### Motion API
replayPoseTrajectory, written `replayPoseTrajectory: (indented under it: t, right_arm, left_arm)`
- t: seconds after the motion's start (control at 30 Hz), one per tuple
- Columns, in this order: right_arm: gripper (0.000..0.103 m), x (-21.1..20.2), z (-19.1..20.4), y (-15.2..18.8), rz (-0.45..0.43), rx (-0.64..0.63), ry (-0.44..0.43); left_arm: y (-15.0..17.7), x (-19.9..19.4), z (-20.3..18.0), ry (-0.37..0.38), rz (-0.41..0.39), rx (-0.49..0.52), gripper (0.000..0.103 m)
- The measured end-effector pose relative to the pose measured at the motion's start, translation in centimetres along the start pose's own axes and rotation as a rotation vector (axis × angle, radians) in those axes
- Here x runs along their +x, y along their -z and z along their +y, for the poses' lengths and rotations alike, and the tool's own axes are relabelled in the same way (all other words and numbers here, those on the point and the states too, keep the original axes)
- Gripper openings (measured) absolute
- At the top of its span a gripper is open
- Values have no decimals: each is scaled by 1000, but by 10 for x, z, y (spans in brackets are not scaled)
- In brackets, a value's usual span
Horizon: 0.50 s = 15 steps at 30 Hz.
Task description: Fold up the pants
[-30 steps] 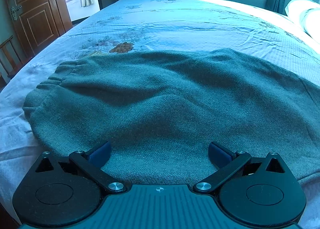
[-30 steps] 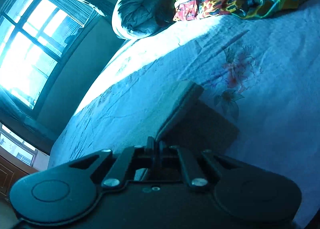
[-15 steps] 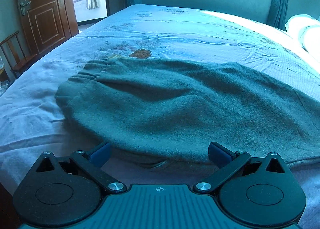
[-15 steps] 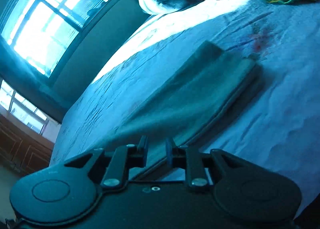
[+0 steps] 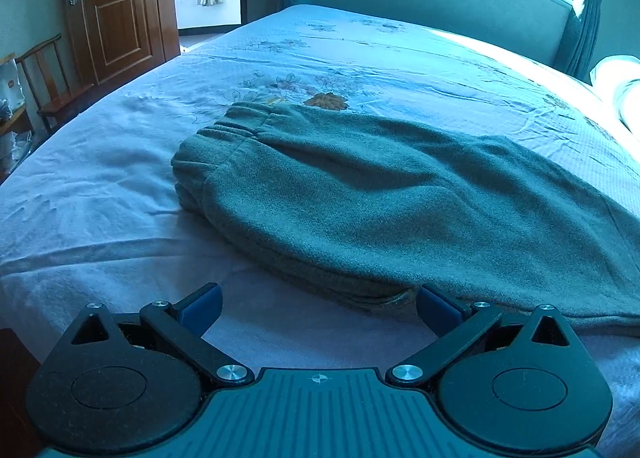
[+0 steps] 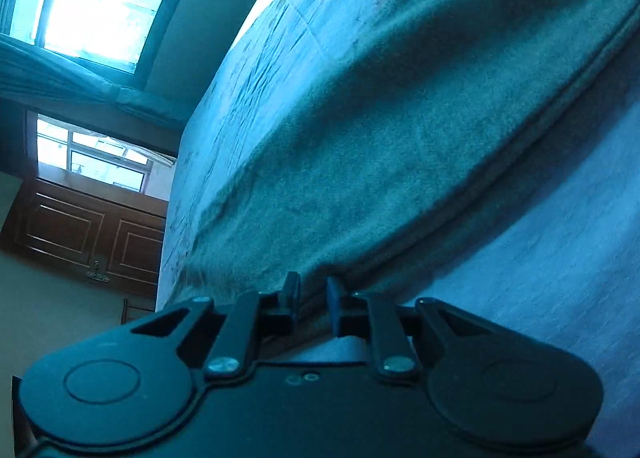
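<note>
1. The grey-green fleece pants (image 5: 400,209) lie folded lengthwise on the bed with the pale floral sheet (image 5: 100,197), elastic waistband toward the brown wooden door (image 5: 116,13)
2. The left gripper (image 5: 319,308) hovers at the pants' near edge, jaws spread wide, holding nothing
3. The right gripper (image 6: 313,298) has its jaws narrowed around the pants' edge (image 6: 400,137), fabric between them

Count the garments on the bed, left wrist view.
1: the pants, folded lengthwise, lying across the bed, elastic waistband at their left end. Anything beyond the frame's right edge is hidden.
</note>
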State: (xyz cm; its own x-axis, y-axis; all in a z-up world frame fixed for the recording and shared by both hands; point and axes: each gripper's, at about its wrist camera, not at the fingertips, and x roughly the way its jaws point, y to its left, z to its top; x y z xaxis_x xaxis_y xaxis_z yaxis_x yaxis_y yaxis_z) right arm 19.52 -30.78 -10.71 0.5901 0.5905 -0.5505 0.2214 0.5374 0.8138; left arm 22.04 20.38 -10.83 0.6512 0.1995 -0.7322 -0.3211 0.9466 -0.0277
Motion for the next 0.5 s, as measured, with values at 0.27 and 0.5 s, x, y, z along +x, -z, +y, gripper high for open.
replayPoseTrajectory:
  t: [0.27, 0.5]
  right_arm:
    - [7, -11, -17, 9, -24, 85, -7]
    - [0, -1, -23, 1, -63, 120, 4]
  left_arm:
    - [-2, 1, -13, 28, -4, 14, 103]
    - [-9, 0, -19, 31, -15, 20, 103]
